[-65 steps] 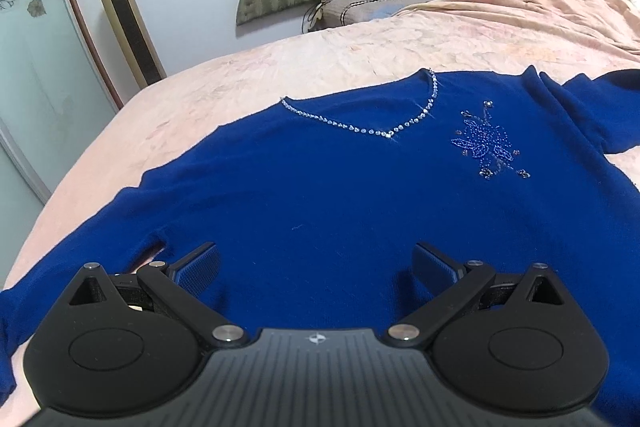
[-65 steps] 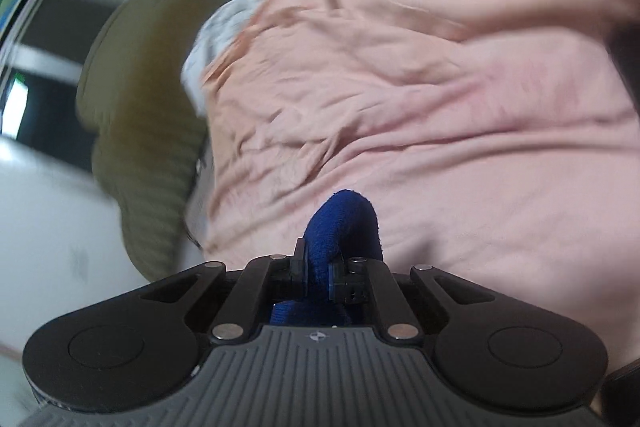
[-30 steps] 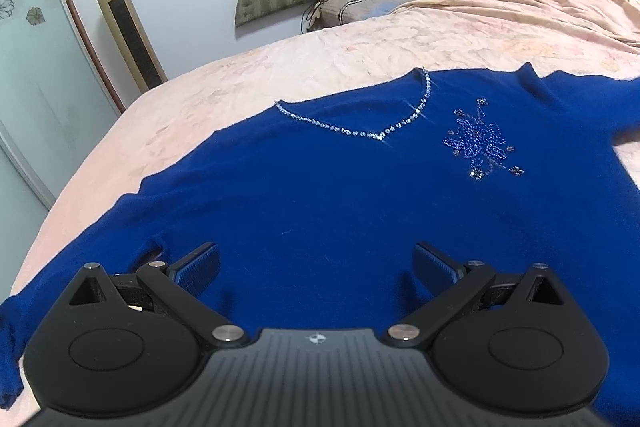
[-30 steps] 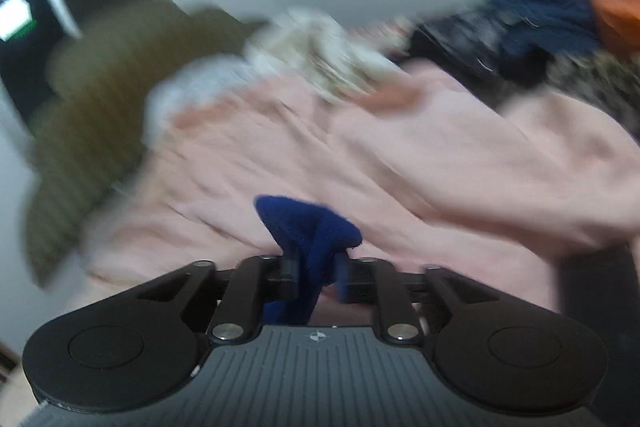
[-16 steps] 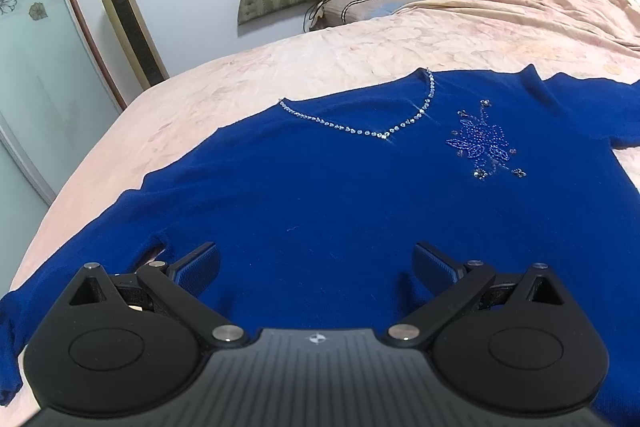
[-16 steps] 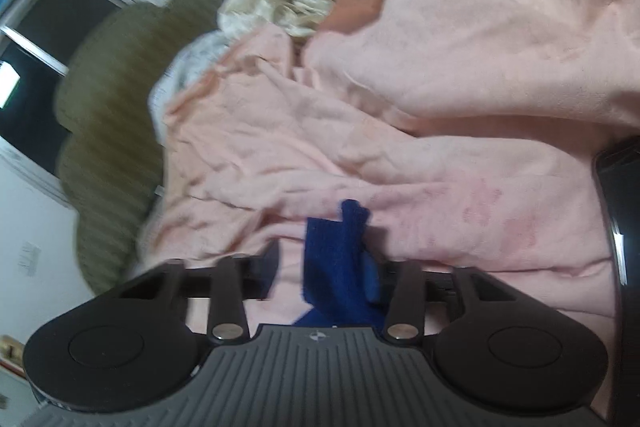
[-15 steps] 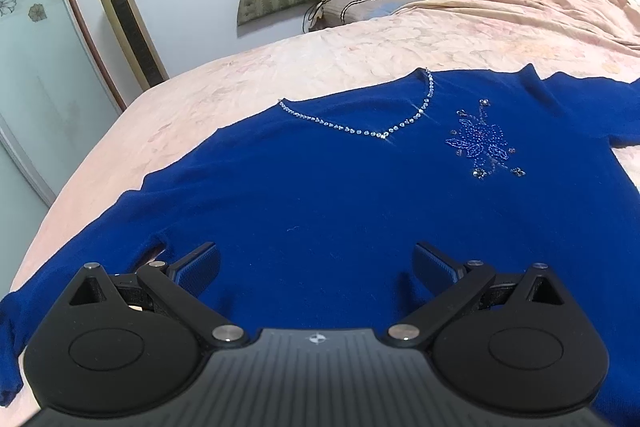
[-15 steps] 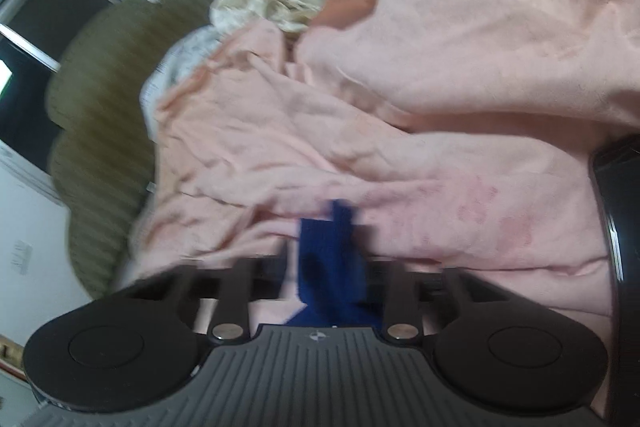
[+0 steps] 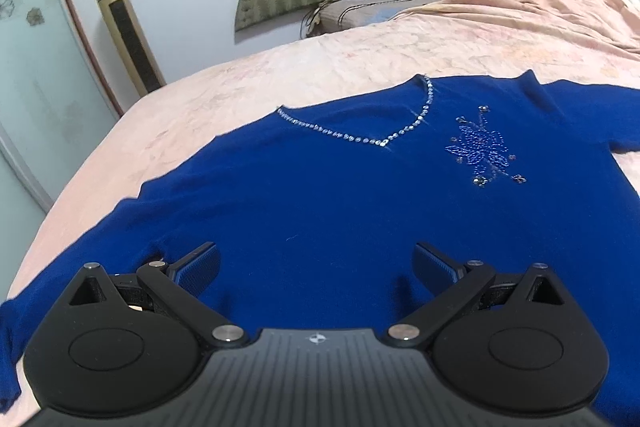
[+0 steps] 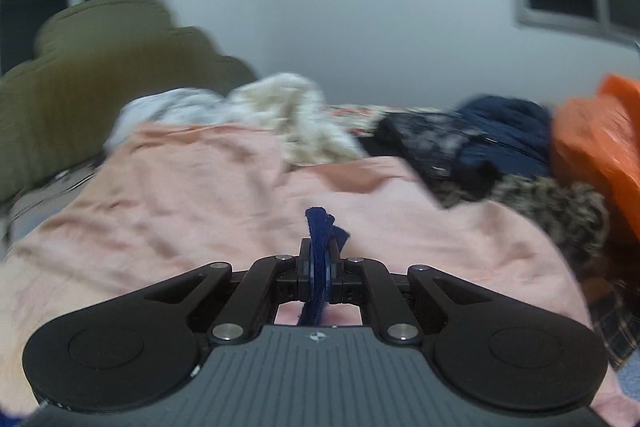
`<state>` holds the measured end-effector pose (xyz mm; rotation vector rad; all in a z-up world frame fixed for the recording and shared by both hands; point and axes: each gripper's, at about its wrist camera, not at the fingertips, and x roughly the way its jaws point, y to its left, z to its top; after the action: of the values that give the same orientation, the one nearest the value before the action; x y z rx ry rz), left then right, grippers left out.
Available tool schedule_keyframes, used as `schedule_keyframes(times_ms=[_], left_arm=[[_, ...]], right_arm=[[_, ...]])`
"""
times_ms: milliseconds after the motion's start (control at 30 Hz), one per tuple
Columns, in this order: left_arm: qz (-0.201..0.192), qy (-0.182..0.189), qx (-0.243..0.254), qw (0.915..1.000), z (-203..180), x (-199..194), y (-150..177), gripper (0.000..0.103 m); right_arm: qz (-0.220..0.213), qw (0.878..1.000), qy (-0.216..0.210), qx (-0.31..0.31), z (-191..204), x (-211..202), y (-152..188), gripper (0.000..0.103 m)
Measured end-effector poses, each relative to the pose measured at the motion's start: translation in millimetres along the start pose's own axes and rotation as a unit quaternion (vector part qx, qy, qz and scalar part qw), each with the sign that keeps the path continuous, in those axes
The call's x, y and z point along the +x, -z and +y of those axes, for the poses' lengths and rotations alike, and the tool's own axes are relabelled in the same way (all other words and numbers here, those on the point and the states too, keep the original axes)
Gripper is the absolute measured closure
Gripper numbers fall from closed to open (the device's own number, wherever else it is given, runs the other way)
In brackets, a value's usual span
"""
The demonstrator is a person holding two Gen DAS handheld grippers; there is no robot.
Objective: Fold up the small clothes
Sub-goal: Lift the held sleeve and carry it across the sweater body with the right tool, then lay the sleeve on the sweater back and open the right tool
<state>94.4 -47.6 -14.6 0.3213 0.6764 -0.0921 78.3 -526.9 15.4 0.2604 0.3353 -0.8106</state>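
The blue sweater (image 9: 340, 195) lies spread flat, front up, on the pink bedspread (image 9: 224, 95). From the left wrist, the left gripper (image 9: 316, 267) hangs over its lower part, fingers wide apart and holding nothing. From the right wrist, the right gripper (image 10: 319, 273) pinches a fold of blue fabric (image 10: 320, 227) between closed fingers, above the pink bedding (image 10: 180, 195).

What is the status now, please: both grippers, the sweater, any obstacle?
Left gripper open above blue beaded V-neck sweater, flat on pink bedspread. Right gripper shut on blue fabric. No obstacle seen.
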Motion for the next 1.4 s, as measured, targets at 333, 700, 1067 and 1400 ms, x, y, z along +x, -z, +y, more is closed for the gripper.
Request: schedule_keyframes(times_ms=[333,700,1067,1400], left_arm=[[-0.019,-0.025,-0.009,0.9995,11.2,-0.1,3.2,0.0],[-0.038,-0.003,-0.028,0.9989,31.4,-5.4,14.3,0.0],[-0.04,-0.026,-0.073,0.9962,62.7,-7.5,27.9,0.0],[-0.017,-0.055,-0.104,0.993,98.9,-5.6,41.2,0.0]], right_arm=[[0.016,0.979,-0.174,-0.108,143.6,-78.0,38.5,0.093],[0.067,0.94,-0.293,-0.164,274.4,-138.0,95.0,0.093],[0.101,0.91,-0.359,-0.182,358.8,-183.8,132.4,0.093],[0.127,0.88,-0.419,-0.182,420.0,-224.7,155.0,0.093]])
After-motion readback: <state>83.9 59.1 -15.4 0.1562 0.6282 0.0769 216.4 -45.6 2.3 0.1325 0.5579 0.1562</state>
